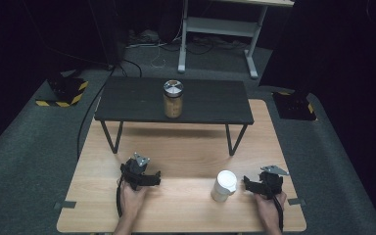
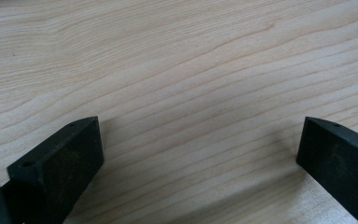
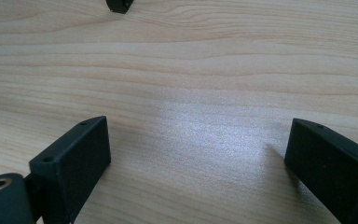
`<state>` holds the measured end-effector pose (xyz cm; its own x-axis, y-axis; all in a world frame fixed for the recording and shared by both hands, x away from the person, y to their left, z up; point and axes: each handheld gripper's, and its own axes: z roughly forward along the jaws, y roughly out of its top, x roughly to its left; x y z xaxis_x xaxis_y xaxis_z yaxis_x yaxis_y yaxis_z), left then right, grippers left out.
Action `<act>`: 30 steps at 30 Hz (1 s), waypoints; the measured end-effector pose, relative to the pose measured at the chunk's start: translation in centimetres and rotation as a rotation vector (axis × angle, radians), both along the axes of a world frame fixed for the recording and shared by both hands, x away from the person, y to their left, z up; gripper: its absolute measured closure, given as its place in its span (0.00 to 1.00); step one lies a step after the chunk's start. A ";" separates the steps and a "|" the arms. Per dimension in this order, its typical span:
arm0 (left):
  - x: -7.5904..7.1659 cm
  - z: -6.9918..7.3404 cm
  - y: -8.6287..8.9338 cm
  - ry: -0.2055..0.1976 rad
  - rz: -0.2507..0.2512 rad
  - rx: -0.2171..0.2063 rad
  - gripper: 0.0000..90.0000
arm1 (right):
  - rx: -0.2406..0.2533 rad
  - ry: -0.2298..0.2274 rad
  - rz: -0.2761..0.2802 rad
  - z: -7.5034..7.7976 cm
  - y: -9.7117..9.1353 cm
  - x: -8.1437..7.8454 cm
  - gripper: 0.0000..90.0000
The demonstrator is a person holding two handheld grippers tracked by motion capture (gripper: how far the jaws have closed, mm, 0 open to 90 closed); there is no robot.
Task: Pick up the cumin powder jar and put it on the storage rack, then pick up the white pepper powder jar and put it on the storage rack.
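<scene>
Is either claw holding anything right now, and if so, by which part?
Nothing is held. The left claw and the right claw both stand open over bare wooden table. The white cup stands free beside the right claw.

Two jars in all, one white-lidded white jar (image 1: 223, 186) on the light wooden table (image 1: 186, 205) and one silver-lidded jar (image 1: 173, 99) on the single black bench (image 1: 127, 100), plus two hand-held grippers, left (image 1: 139, 169) and right (image 1: 258, 185)

White cup (image 1: 223, 185), black grippers, light wood-grain table (image 1: 186, 205), black shelf (image 1: 127, 100).
</scene>
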<state>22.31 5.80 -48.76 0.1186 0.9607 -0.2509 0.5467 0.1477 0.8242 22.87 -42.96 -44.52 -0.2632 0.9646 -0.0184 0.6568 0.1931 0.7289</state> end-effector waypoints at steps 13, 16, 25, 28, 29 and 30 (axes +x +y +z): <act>0.0 0.0 0.0 0.000 0.000 0.000 0.00 | 0.002 0.002 0.001 0.0 0.0 0.0 0.06; 0.0 0.0 0.0 0.000 0.000 0.000 0.00 | 0.002 0.003 0.000 0.0 0.0 0.0 0.06; 0.0 0.0 0.0 0.000 0.000 0.000 0.00 | 0.002 0.007 0.000 0.1 0.1 0.2 0.04; 0.0 0.0 0.0 0.000 0.000 0.000 0.00 | -0.003 0.012 0.002 0.1 0.2 0.3 0.04; 0.0 0.0 0.0 0.000 0.000 0.000 0.00 | -0.003 0.013 0.003 0.1 0.2 0.3 0.04; 0.0 0.0 0.0 0.000 0.000 0.000 0.00 | -0.004 0.015 0.009 0.2 0.1 0.4 0.04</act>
